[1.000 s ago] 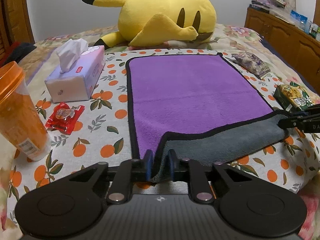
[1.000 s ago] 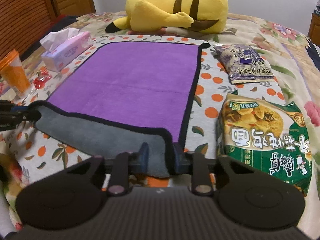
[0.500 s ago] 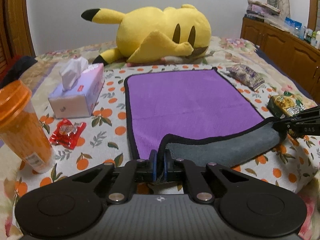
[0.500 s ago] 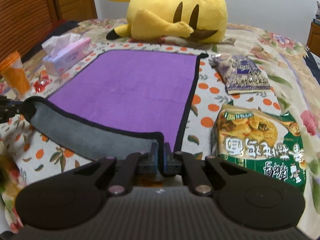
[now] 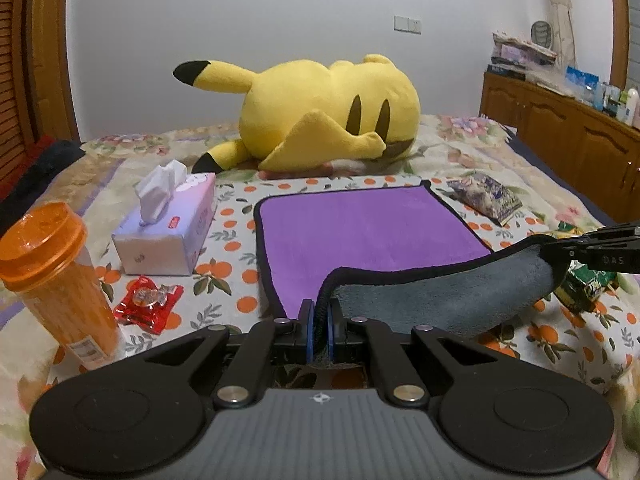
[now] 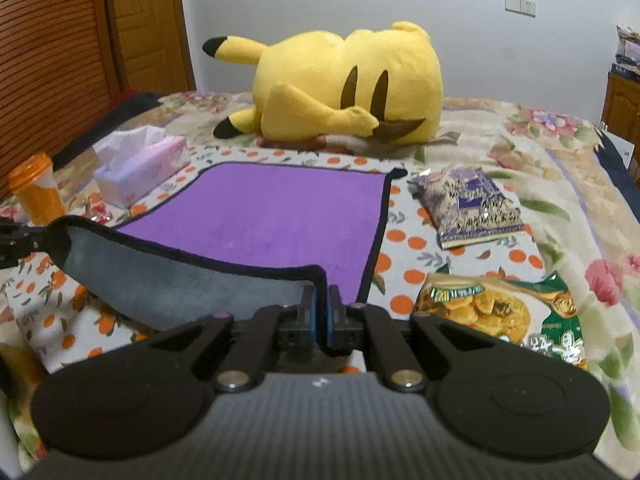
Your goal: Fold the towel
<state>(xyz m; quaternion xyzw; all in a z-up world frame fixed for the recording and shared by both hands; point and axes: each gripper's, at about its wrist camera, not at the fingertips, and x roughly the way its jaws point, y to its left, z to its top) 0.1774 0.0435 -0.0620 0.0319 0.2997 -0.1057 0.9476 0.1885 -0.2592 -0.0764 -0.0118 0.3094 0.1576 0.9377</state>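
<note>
Plush purple towel point(image 5: 368, 232) with matt grey underside; glossy red wrapper point(image 5: 148, 304); translucent orange plastic cup point(image 5: 52, 276).

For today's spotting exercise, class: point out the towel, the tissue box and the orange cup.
towel point(image 5: 360, 232), left wrist view, purple top face.
tissue box point(image 5: 160, 248), left wrist view, near end.
orange cup point(image 5: 68, 292), left wrist view, side wall.

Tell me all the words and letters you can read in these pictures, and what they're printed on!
"DAS": white letters on the right gripper, seen from the left wrist camera.
Green snack bag: big white characters, cut off and upside down, unreadable.
Purple snack packet: print too blurred.
Tissue box: small red label, too small.
Orange cup: sticker too small.
Towel: no writing.
</note>
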